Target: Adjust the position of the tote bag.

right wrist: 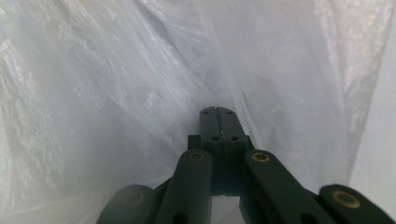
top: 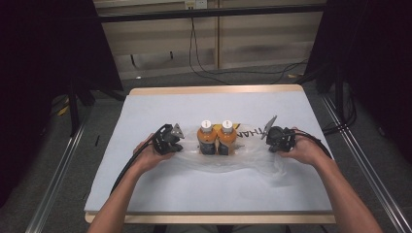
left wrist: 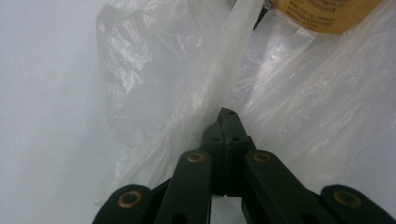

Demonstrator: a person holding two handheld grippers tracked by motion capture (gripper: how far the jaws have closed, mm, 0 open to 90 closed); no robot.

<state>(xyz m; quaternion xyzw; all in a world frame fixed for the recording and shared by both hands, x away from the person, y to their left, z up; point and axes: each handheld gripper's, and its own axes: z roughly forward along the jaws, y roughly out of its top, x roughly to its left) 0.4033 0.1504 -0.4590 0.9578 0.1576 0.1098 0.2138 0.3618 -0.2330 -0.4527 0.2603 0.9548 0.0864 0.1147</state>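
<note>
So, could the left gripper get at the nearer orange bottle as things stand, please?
Probably not directly: the left gripper is shut on the plastic bag, and the left orange bottle stands inside that bag, so film lies between them. It would need to let go first.

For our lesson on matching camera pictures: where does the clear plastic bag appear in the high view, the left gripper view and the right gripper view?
High view: the plastic bag lies mid-table, under and around two orange bottles.
Left gripper view: it spreads from centre to right, a strip of it pinched in the left gripper.
Right gripper view: it covers nearly the whole picture, beyond the right gripper.
Shared landmark: the white table cover.
</note>
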